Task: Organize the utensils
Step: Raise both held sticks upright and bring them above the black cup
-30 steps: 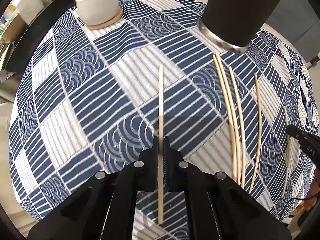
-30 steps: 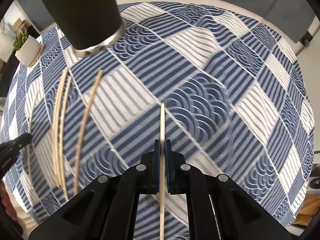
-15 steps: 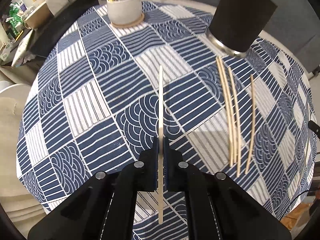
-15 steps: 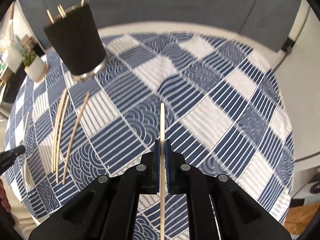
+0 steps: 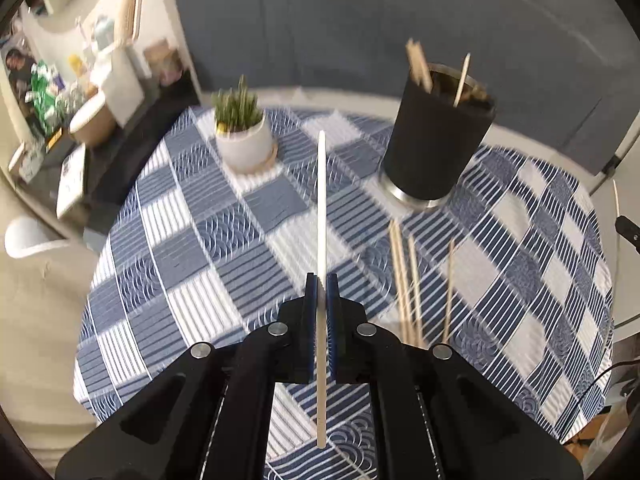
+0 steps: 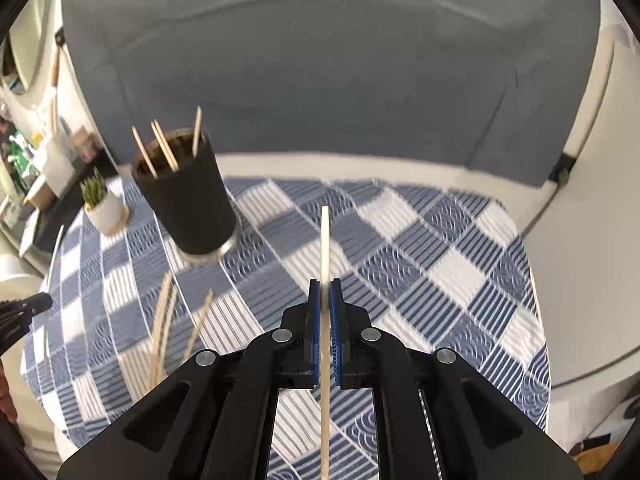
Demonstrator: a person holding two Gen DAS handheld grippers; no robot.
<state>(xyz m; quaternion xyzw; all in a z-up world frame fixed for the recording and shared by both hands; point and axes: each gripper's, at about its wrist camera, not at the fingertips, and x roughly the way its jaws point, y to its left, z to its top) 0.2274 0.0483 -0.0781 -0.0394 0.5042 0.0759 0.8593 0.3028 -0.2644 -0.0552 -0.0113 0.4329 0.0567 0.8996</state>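
Black cup (image 6: 184, 196), wooden chopsticks (image 6: 162, 152) inside

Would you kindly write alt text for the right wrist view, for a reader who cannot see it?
The right tongs are shut on a single wooden chopstick, held above a round table with a blue and white patterned cloth. To the left stand a black cup holding several chopsticks and a small potted plant; three loose chopsticks lie on the cloth.
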